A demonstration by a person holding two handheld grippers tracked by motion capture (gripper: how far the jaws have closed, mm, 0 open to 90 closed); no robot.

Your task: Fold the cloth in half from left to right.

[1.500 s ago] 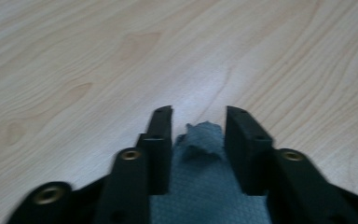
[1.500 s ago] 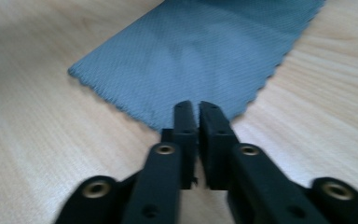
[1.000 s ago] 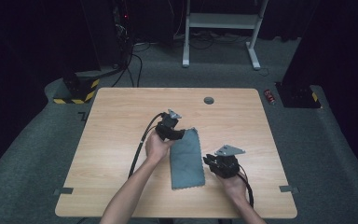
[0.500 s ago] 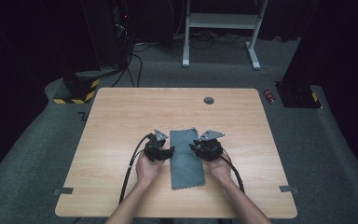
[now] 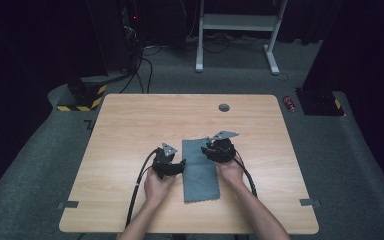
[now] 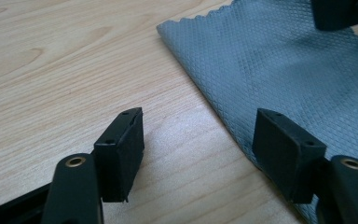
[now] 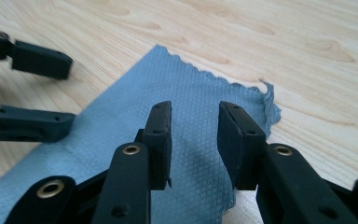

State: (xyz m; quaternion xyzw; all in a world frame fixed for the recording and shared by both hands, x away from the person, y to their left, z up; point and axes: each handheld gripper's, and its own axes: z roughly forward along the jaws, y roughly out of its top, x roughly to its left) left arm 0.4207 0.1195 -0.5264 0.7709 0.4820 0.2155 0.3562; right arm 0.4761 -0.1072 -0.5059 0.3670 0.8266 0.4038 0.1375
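A grey-blue cloth point(image 5: 200, 172) lies flat on the wooden table point(image 5: 130, 130), near the front middle. My left gripper point(image 5: 172, 167) rests at the cloth's left edge. In the left gripper view the cloth point(image 6: 284, 60) has its edge between the wide-apart pads point(image 6: 121, 149), untouched. This left gripper point(image 6: 200, 140) has just been opening. My right gripper point(image 5: 215, 150) hovers over the cloth's far right part. Its jaws have just been opening to a narrow gap. In the right gripper view the right gripper point(image 7: 193, 126) has nothing pinched, and the cloth point(image 7: 168, 84) lies beneath. The left gripper point(image 7: 32, 88) appears there at the left.
A round cable hole point(image 5: 224, 107) sits near the table's far edge. Tape marks point(image 5: 70, 204) lie at the front corners. On the floor beyond are a red object point(image 5: 290, 103), a yellow-and-black striped base point(image 5: 82, 100) and a white frame point(image 5: 240, 30).
The left gripper came from the cloth's far left corner down to its left edge. The right gripper moved from the cloth's near right side up to its far right part. Both jaws opened.
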